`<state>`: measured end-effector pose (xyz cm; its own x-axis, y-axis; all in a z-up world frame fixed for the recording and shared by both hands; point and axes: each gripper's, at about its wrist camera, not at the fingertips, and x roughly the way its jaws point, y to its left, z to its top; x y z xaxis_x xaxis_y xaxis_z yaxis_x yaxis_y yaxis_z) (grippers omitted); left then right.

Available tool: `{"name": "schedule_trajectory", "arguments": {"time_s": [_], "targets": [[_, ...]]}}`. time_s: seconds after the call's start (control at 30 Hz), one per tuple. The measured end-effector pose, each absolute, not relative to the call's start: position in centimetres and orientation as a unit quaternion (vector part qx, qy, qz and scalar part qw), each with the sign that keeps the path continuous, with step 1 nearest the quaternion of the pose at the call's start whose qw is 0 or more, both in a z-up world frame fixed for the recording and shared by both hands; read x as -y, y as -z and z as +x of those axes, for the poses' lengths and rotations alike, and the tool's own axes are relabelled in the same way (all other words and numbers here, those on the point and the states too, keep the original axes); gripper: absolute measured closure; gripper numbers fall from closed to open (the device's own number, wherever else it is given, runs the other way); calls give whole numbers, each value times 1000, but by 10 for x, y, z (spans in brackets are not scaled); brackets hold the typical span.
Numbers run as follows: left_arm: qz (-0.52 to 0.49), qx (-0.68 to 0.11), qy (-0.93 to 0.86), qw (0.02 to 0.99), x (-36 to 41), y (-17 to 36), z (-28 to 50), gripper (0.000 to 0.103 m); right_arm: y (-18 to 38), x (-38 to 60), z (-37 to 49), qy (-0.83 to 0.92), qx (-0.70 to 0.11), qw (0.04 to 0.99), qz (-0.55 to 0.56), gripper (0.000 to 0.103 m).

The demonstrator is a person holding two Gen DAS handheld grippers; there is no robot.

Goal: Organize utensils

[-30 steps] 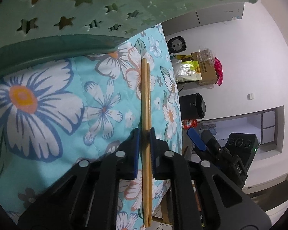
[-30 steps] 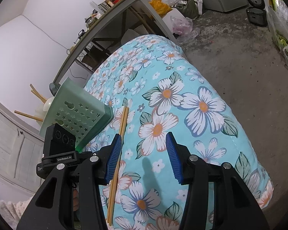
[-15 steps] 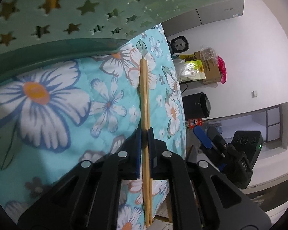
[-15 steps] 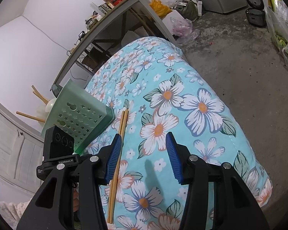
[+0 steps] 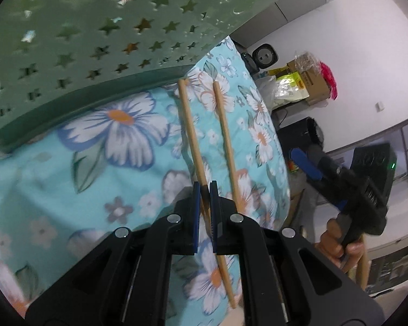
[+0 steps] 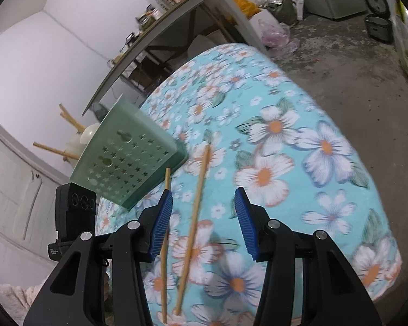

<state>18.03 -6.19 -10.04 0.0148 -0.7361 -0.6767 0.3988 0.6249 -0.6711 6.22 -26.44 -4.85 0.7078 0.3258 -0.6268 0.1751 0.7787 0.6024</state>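
Note:
My left gripper [image 5: 203,190] is shut on one wooden chopstick [image 5: 191,130] and holds it lifted, tip toward the green star-holed utensil basket [image 5: 95,27]. The second chopstick [image 5: 225,146] lies on the flowered cloth just right of it. In the right wrist view the held chopstick [image 6: 166,179] rises beside the basket [image 6: 127,160], and the other chopstick [image 6: 197,201] lies on the cloth. My right gripper [image 6: 204,217] is open and empty above that lying chopstick; it also shows in the left wrist view [image 5: 361,190].
The basket holds several wooden utensils [image 6: 68,119] and a white spoon [image 6: 88,134]. The table's flowered cloth [image 6: 285,163] drops off at the right edge to a concrete floor [image 6: 367,81]. A shelf bench [image 6: 163,27] stands behind.
The left gripper has lifted one chopstick away from the pair, which now lie apart. The right gripper has moved closer over the table, above the remaining chopstick.

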Motion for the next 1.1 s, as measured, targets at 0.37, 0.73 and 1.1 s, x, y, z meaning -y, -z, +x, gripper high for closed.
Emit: {"name": "schedule_trajectory", "arguments": {"time_s": [0.37, 0.73, 1.1], "targets": [[-123, -578, 385, 709, 35, 102, 168, 103, 68, 215, 123, -28, -449, 861, 237, 61], [-141, -562, 388, 717, 40, 91, 179, 96, 72, 226, 107, -3, -460, 860, 221, 99], [-75, -544, 350, 759, 77, 87, 191, 75, 76, 259, 84, -5, -455, 845, 280, 98]]}}
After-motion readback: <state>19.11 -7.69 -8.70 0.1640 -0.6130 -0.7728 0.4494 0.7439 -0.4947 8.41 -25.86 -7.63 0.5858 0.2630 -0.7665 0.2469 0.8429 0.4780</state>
